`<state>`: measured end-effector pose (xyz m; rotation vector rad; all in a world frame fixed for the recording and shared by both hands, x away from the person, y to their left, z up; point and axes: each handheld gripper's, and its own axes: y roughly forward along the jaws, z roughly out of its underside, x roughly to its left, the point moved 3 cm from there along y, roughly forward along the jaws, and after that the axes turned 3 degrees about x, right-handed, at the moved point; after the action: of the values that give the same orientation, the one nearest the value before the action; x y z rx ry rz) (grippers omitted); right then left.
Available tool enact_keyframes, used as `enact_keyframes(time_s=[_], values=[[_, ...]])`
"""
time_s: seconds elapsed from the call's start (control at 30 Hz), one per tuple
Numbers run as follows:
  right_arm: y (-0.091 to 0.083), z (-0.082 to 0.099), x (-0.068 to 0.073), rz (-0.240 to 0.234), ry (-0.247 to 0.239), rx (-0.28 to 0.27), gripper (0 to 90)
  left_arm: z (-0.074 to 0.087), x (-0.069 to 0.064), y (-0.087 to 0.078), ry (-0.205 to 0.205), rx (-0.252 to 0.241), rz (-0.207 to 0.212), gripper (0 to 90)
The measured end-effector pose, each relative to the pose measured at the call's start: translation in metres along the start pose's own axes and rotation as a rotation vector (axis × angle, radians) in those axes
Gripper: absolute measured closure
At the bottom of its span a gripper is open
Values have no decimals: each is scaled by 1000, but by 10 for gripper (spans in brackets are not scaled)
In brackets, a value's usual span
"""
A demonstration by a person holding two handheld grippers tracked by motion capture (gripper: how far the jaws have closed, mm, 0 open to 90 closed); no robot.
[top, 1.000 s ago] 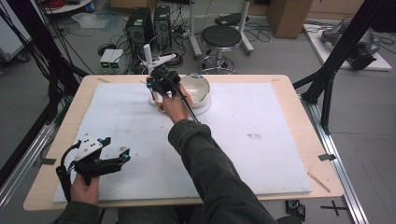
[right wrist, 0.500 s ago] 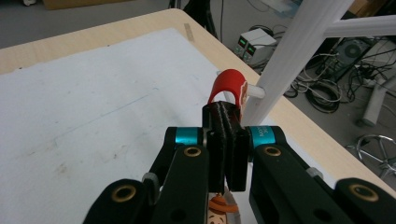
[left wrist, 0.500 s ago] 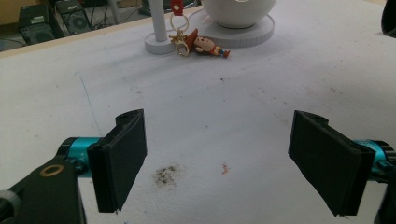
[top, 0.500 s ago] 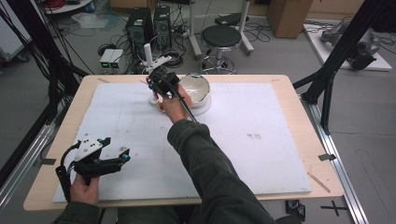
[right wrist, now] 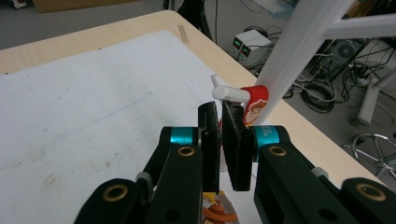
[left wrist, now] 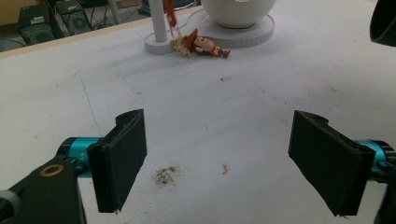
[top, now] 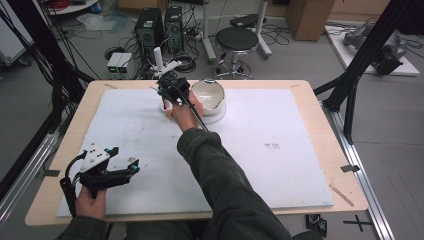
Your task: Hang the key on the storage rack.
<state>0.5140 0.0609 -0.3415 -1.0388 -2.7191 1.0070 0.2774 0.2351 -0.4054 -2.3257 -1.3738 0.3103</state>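
A white stand (top: 159,60) with side pegs rises beside the bowl (top: 207,92) at the table's far side. A red strap with a cartoon face (right wrist: 256,105) hangs on one peg (right wrist: 231,93). A small doll figure (left wrist: 205,45) lies at the stand's base. My right gripper (right wrist: 220,114) is at the strap; its jaws stand almost together and have just eased apart a little. A sliver of red shows in the slit, and I cannot tell if the pads press on it. My left gripper (top: 126,157) rests open and empty near the front left corner.
The white bowl sits on a round white plate (top: 216,117) right of the stand. A white mat (top: 280,150) covers most of the wooden table. Computers, cables and a stool (top: 237,39) stand on the floor behind.
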Motion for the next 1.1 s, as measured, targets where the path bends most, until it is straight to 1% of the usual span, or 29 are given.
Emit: enact_keyframes(time_s=[0.13,0.3,0.37,0.47,0.53,0.6,0.67,0.73,0.8,0.83,0.9,0.93,1.0,1.07,1.1], values=[[2,2,-1,-11,7,12,833,0,0,1,-1,-1,1,198],[-2,3,-3,-39,19,6,810,0,1,0,-4,-1,0,198],[-4,5,-4,-54,31,3,795,0,1,1,-3,2,1,197],[-7,9,-8,-90,62,4,770,0,1,1,-2,1,-2,198],[-11,12,-12,-123,97,-8,750,0,1,2,-4,1,-3,197],[-15,13,-16,-148,120,-21,726,0,1,2,-5,4,-5,197],[-20,15,-20,-177,134,-31,705,0,2,2,-8,4,-6,197],[-25,18,-23,-187,138,-40,695,0,2,2,-9,5,-9,198],[-31,24,-27,-194,146,-64,678,-1,2,3,-7,6,-9,197],[-33,28,-30,-204,160,-68,671,-1,1,3,-7,5,-8,197],[-38,37,-35,-214,176,-53,651,-1,1,4,-4,9,-5,197],[-40,41,-38,-218,176,-54,649,-1,0,4,-4,9,-4,197],[-46,49,-43,-220,185,-73,636,-1,0,5,-6,8,-2,197],[-50,57,-48,-231,203,-69,613,0,1,4,0,11,-4,197],[-52,60,-51,-243,216,-59,599,0,1,4,-4,11,-4,198]])
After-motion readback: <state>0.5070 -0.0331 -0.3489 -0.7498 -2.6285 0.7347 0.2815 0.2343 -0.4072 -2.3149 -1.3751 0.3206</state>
